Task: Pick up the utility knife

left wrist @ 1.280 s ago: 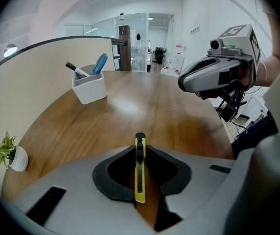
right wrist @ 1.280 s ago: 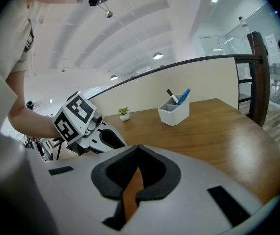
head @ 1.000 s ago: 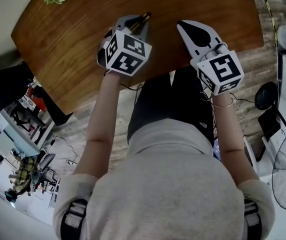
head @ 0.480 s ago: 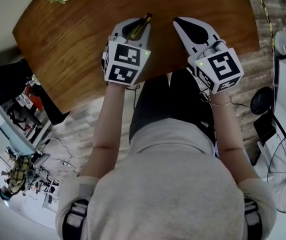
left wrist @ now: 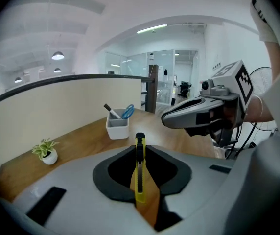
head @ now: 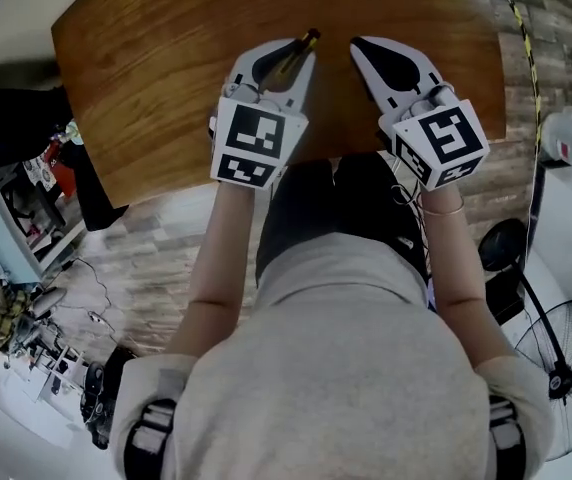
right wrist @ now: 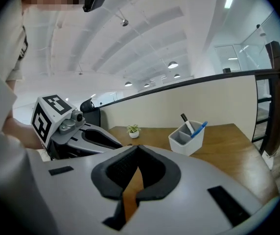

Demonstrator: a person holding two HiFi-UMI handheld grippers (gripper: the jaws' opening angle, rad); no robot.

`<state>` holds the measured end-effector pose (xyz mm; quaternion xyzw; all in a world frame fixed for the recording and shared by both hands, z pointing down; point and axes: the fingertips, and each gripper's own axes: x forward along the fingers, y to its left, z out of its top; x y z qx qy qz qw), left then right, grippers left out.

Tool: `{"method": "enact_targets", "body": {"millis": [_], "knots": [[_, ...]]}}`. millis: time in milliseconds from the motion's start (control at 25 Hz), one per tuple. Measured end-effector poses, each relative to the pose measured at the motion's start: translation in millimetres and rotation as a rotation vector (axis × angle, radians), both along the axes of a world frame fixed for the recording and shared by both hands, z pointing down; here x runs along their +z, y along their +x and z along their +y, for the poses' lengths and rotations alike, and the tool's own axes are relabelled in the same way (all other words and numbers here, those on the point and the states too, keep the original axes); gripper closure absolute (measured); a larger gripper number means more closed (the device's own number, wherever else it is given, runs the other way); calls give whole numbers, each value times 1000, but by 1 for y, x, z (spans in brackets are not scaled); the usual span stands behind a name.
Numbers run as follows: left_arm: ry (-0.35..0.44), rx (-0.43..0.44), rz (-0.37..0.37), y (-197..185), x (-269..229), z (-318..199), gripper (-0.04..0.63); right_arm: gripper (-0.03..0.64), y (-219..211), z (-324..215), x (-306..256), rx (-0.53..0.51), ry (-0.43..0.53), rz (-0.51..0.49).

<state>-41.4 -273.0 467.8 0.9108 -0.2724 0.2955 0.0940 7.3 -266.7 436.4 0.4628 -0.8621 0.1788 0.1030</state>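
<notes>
While the left gripper [left wrist: 140, 148] is gripping the utility knife [left wrist: 139, 173], its jaws are standing narrow, pressing on the yellow-and-black body from both sides. The knife is running lengthwise along the jaw line, with its dark tip poking out past the jaw tips toward the far side of the wooden surface [head: 166, 78]. It is looking clear of the wood, held above the near middle of the surface, though contact underneath is hard to rule out from these angles. The right gripper [right wrist: 137, 148] is hanging just to the right of the left one. Its jaws are meeting at the tips with nothing between them, only wood showing through the gap lower down. Far off, a white pen holder [left wrist: 117, 127] and a small potted plant [left wrist: 46, 152] are sitting well apart from both grippers. Judging by this, the pick-up step is essentially in hand. The next move is calling for a steady clamp and a level carry, since the slim body could pivot in so narrow a bite.
</notes>
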Motion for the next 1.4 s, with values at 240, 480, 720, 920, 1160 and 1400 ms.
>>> {"method": "enact_targets", "body": {"millis": [240, 480, 720, 920, 1160, 1400], "knots": [[50, -97, 48, -7, -33, -11, 518, 606, -6, -14, -33, -77, 82, 30], [100, -186, 93, -22, -68, -26, 518, 606, -17, -27, -60, -134, 137, 41], [166, -251, 138, -37, -102, -42, 518, 606, -32, -38, -84, -193, 189, 48], [208, -290, 188, -43, -129, -46, 518, 606, -40, -42, -109, -208, 253, 33], [277, -347, 266, -53, -164, -41, 518, 606, -42, -34, -131, -202, 294, -10], [309, -399, 349, -68, -178, -25, 518, 606, -48, -16, -137, -206, 294, -37]]}}
